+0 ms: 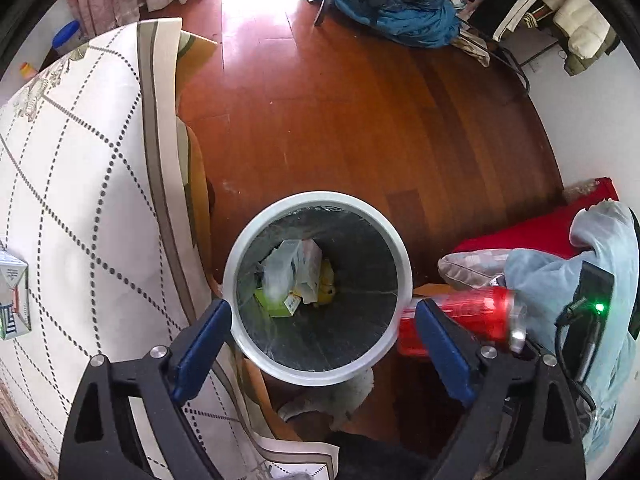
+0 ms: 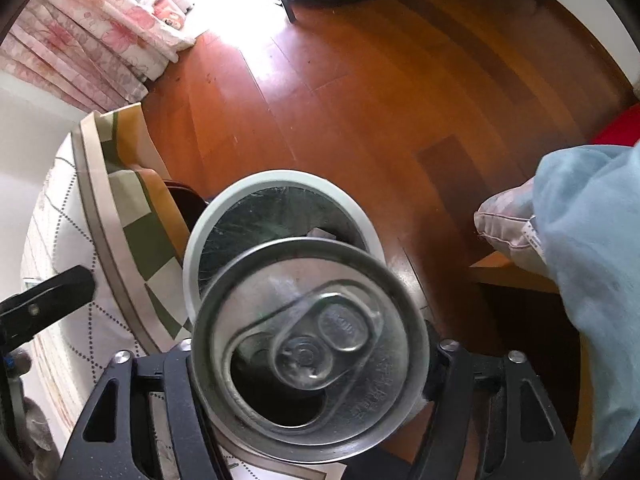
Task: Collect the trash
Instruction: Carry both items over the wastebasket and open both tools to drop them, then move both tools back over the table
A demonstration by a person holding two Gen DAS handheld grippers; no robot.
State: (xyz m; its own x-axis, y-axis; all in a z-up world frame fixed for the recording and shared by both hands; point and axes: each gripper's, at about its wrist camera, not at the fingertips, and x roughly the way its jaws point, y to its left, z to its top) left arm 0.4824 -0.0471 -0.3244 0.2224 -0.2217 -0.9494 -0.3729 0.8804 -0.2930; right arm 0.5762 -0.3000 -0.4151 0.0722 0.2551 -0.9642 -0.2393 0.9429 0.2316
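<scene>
A white round trash bin with a black liner stands on the wood floor and holds wrappers and a banana peel. My left gripper is open and empty, above the bin's near rim. My right gripper is shut on a red soda can, whose opened silver top fills the right wrist view, just over the bin. In the left wrist view the can shows red, to the right of the bin's rim.
A table with a white dotted cloth lies left of the bin, with a small carton on it. A light blue cloth and red cushion are to the right. Blue clothes lie on the far floor.
</scene>
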